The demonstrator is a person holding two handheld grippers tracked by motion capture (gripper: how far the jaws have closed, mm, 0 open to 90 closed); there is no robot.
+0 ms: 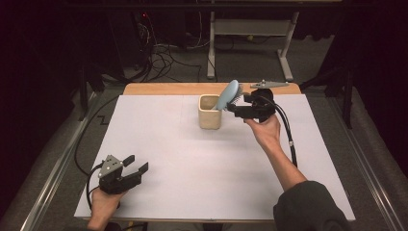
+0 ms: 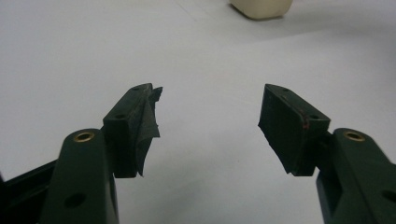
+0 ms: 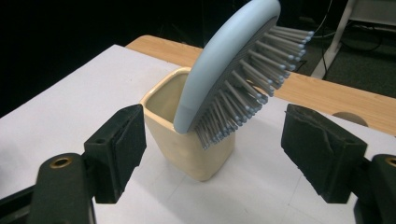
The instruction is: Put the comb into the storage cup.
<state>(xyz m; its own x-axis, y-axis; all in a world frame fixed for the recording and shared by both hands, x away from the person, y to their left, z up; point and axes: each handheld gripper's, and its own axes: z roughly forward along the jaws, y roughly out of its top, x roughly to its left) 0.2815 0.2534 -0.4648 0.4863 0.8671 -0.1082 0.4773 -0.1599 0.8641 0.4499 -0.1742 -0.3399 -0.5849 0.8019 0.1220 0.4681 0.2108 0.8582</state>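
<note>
A light blue hairbrush [image 3: 224,70] is seen standing handle-down in a cream square cup [image 3: 187,140], its head leaning out over the cup's rim with the grey bristles turned toward the right gripper [image 3: 212,154]. In the high view the cup [image 1: 210,111] is placed toward the far middle of the white table sheet [image 1: 192,163], and the brush [image 1: 228,95] is tilted from it toward the right gripper [image 1: 236,107], which is held level just beside it by the right hand [image 1: 264,130]. The jaws of that gripper are spread wide, one pad to each side of cup and brush in the right gripper view, and nothing is pressed by them (a clear gap of white sheet is visible on both sides). The left gripper [image 1: 137,164] is held low over the near left corner of the sheet by the left hand [image 1: 103,204], well apart from the cup. Its jaws are likewise parted, with only bare sheet between the pads [image 2: 140,126] in the left gripper view, where the base of the cup [image 2: 261,7] is caught at the top edge. A strip of the wooden tabletop [image 1: 163,88] is left uncovered along the far edge.
</note>
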